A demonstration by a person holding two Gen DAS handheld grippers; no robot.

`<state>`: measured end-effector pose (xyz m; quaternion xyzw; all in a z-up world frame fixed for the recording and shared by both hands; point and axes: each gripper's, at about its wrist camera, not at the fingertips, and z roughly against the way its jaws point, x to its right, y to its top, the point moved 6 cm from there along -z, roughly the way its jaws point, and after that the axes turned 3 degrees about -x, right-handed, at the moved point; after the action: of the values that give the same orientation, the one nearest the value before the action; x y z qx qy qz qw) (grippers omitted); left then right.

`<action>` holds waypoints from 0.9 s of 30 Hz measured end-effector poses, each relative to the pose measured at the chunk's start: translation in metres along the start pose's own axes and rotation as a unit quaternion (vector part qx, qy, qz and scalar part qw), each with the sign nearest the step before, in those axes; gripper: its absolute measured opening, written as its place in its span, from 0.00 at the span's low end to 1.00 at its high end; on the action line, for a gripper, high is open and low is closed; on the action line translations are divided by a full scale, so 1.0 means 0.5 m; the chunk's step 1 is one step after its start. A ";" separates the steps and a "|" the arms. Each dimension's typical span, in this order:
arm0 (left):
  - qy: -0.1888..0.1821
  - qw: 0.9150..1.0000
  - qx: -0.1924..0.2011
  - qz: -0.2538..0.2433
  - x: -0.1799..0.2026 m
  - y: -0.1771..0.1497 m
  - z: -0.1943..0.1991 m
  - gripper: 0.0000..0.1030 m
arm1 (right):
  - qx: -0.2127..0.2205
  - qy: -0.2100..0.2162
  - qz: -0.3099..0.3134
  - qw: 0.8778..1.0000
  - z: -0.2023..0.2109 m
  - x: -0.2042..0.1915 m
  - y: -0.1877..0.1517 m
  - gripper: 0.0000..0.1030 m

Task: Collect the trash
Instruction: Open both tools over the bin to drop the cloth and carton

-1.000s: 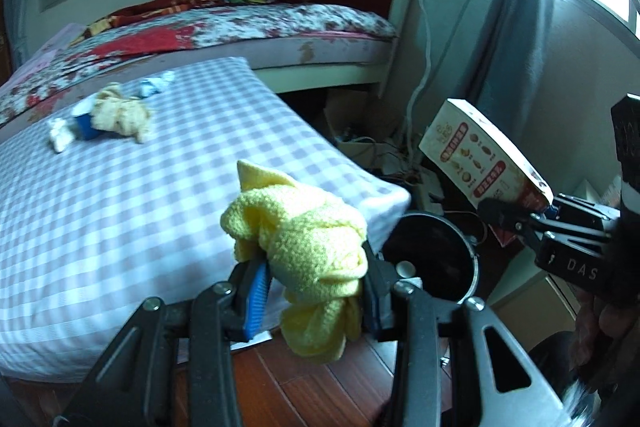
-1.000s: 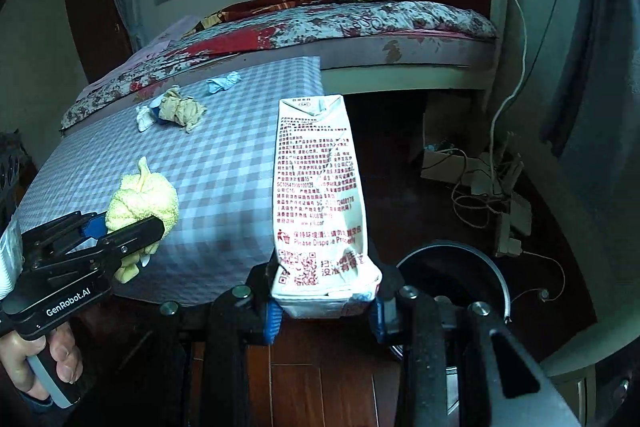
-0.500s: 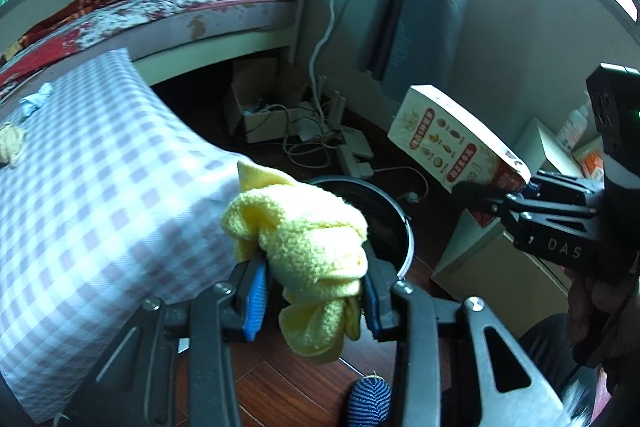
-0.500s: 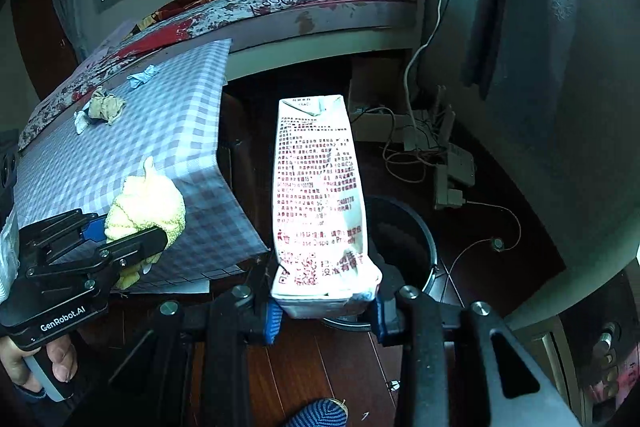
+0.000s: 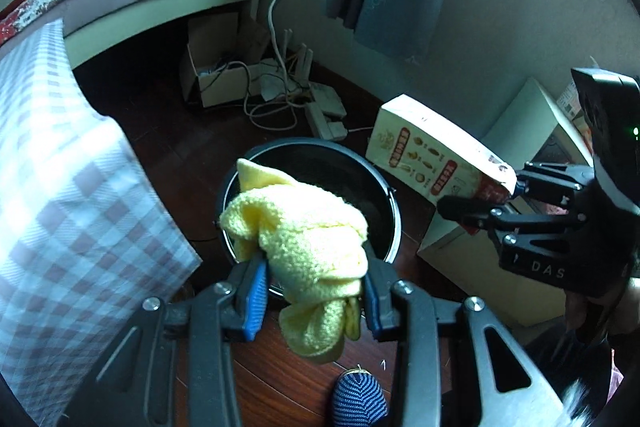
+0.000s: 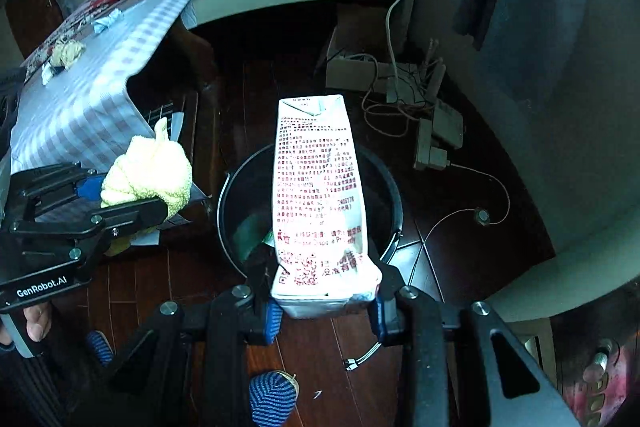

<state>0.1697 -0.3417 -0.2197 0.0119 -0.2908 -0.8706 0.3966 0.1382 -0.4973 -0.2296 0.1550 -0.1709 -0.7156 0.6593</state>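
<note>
Both pairs of jaws are clamped, the left gripper [image 5: 314, 301] on a crumpled yellow knitted cloth [image 5: 304, 239], the right gripper [image 6: 324, 311] on a crushed white printed carton [image 6: 316, 195], each poised over the round black bin [image 6: 394, 203], seemingly ready for dropping.

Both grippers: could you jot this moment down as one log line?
left gripper: shut on yellow cloth | right gripper: shut on carton | both above black bin | nothing dropped yet

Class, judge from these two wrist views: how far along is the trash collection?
Done: some rubbish already lies in the black bin.
In hand: the left tool grips a yellow cloth and the right tool a carton, both above the bin.
Left: releasing both, then fetching the crumpled scraps on the checked cloth.
</note>
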 end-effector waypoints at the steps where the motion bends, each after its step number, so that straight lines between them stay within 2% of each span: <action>1: -0.002 1.000 -0.004 -0.001 -0.001 0.002 -0.009 0.39 | -0.006 0.000 0.003 1.000 -0.015 0.001 0.003 0.35; 5: -0.010 0.999 -0.032 -0.006 -0.008 0.013 -0.063 0.40 | -0.026 0.000 0.029 0.999 -0.067 -0.001 0.012 0.35; 13: -0.021 0.998 -0.058 0.006 -0.029 0.014 -0.121 0.41 | -0.060 0.011 0.071 0.996 -0.151 -0.010 0.016 0.35; 14: -0.027 0.998 -0.058 0.009 -0.031 0.013 -0.127 0.42 | -0.065 0.018 0.070 0.995 -0.160 -0.009 0.014 0.35; 15: -0.032 0.998 -0.061 0.015 -0.033 0.011 -0.132 0.53 | -0.069 0.017 0.071 0.995 -0.168 -0.007 0.012 0.35; 16: -0.031 0.997 -0.061 0.020 -0.037 0.009 -0.136 0.64 | -0.070 0.000 0.073 0.995 -0.177 -0.001 0.011 0.38; 18: -0.018 0.998 -0.059 0.033 -0.050 0.004 -0.140 0.81 | -0.074 -0.024 0.070 0.995 -0.189 0.017 0.003 0.79; 19: -0.012 0.997 -0.060 0.038 -0.056 0.001 -0.143 0.82 | -0.074 -0.032 0.066 0.995 -0.190 0.026 0.000 0.85; 22: -0.005 0.997 -0.067 0.049 -0.069 -0.009 -0.154 0.82 | -0.078 -0.050 0.048 0.995 -0.190 0.050 -0.009 0.88; 25: 0.029 0.996 -0.069 0.052 -0.077 -0.013 -0.166 0.82 | -0.091 -0.060 0.040 0.993 -0.194 0.061 -0.014 0.89; 27: 0.044 0.996 -0.066 0.051 -0.079 -0.016 -0.169 0.83 | -0.096 -0.066 0.041 0.992 -0.197 0.062 -0.015 0.97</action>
<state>0.2128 -0.3518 -0.3022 0.0098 -0.2152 -0.8653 0.4526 0.1728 -0.5314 -0.3209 0.0364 -0.1504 -0.7095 0.6875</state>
